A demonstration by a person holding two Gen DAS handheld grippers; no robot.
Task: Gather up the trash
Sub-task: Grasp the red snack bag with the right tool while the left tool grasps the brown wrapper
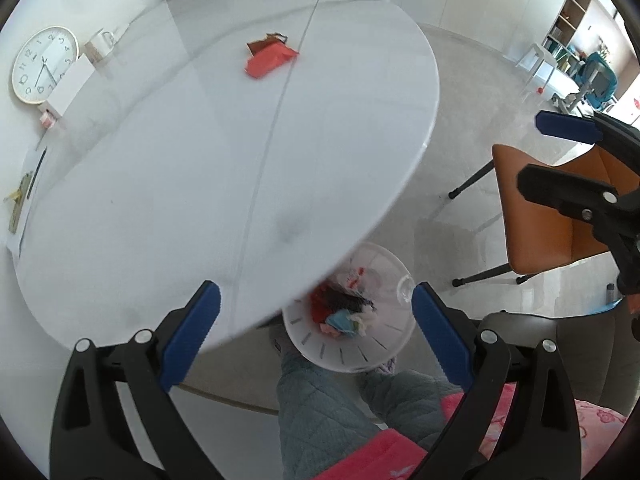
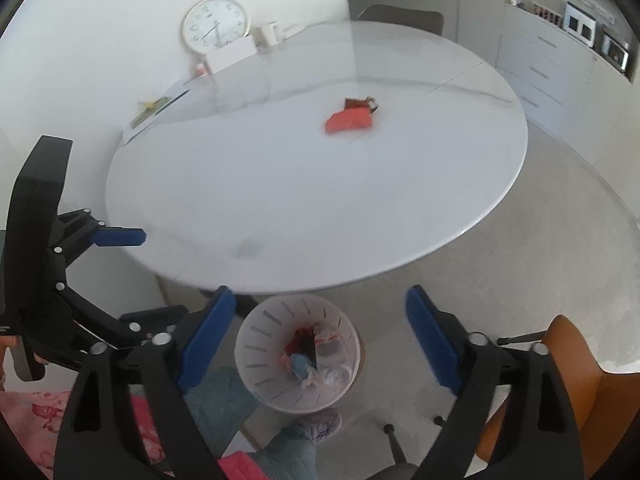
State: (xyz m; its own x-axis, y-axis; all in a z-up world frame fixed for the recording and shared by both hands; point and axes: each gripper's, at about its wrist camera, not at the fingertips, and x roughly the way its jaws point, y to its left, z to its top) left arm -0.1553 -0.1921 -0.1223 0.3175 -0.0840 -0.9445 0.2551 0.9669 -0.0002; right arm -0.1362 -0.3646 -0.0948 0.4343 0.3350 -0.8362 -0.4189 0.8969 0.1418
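A red wrapper (image 1: 269,61) lies on the round white table (image 1: 160,168) with a brown wrapper (image 1: 269,40) just behind it; both also show in the right wrist view, red wrapper (image 2: 349,120) and brown wrapper (image 2: 360,102). A white slotted trash bin (image 1: 352,354) holding several pieces of trash stands on the floor, partly under the table edge; it also shows in the right wrist view (image 2: 256,344). My left gripper (image 1: 316,332) is open and empty above the bin. My right gripper (image 2: 316,336) is open and empty above the bin too.
An orange chair (image 1: 536,216) stands right of the bin. A wall clock (image 1: 42,65), a white mug (image 1: 100,42), a white box (image 1: 68,88) and papers (image 1: 24,200) sit at the table's far-left side. My legs (image 1: 320,408) are below the grippers.
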